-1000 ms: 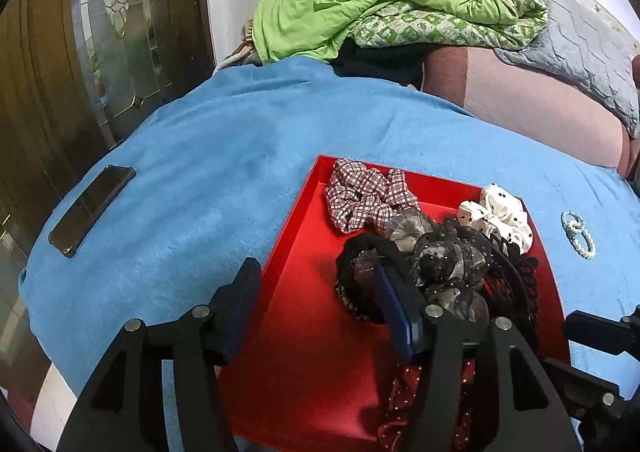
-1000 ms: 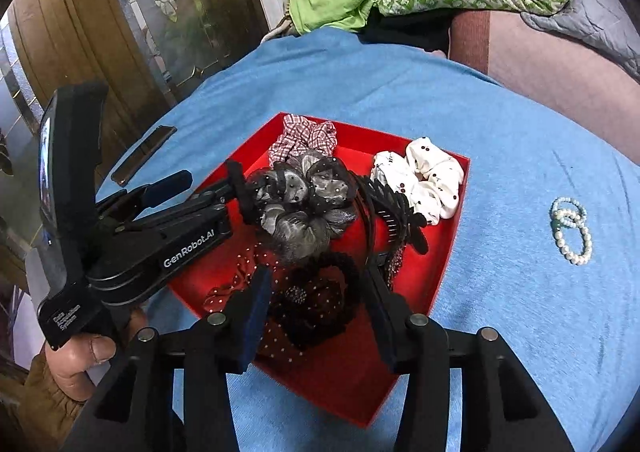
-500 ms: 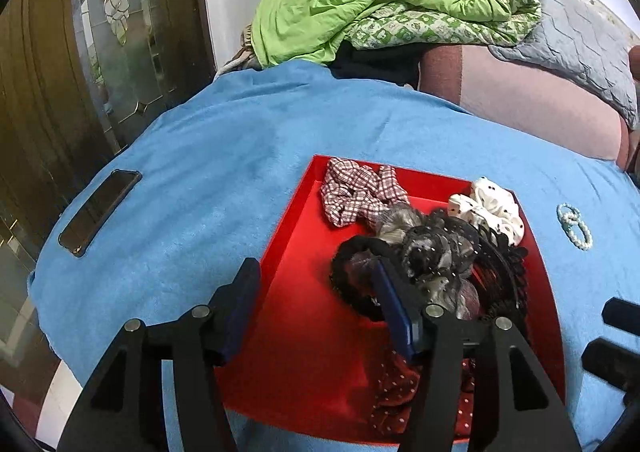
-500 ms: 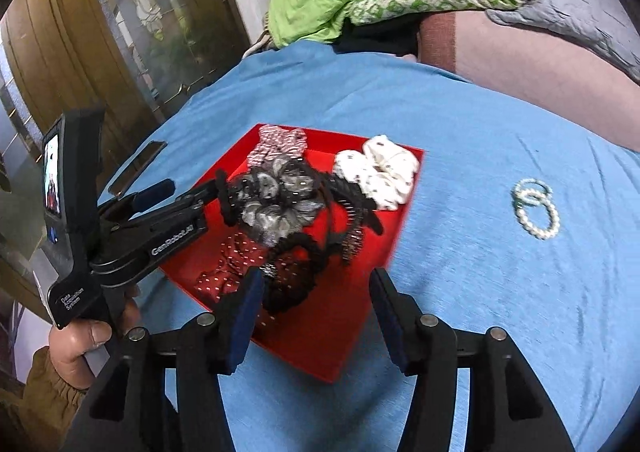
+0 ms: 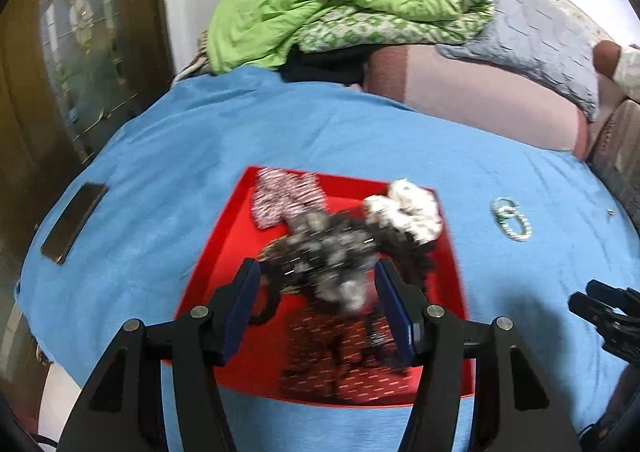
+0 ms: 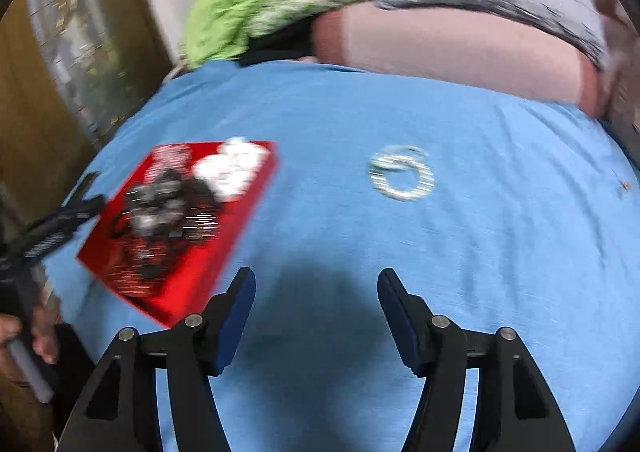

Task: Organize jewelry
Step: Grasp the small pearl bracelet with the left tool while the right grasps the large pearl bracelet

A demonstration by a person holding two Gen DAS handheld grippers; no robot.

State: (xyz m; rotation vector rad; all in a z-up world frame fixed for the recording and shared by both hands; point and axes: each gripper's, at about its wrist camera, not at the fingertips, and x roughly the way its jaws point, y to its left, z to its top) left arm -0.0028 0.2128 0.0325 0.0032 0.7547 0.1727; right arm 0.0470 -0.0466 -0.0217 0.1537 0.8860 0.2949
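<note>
Since a second ago our right gripper has swung off the red tray toward the right, so the tray that sat straight ahead of it now lies off to its left. Our left gripper has drawn back a little and risen, still over the tray.

The right jaws are opening and nothing is between them; below them we see only blue cloth and their own shadow. The left jaws stand about half open, and though the grey scrunchie shows between them in the wrist view, the pads do not appear to press on it; blur keeps us from being surer.

Outward from the right gripper, the bead bracelets lie on the cloth farther away and slightly right of its midline, well apart from the tray's right edge. They look like two overlapping loops, their longer run going from far left to near right in the left view.

We judge the bracelets to be the last loose piece, and the right hand is clearly the nearer one; the left is parked over the tray, where the plaid scrunchie, white scrunchie and dark hairbands are piled. The coming reach looks like a push forward and down, jaws straddling the loops across their narrow side.

A phone lies far left on the cloth.
</note>
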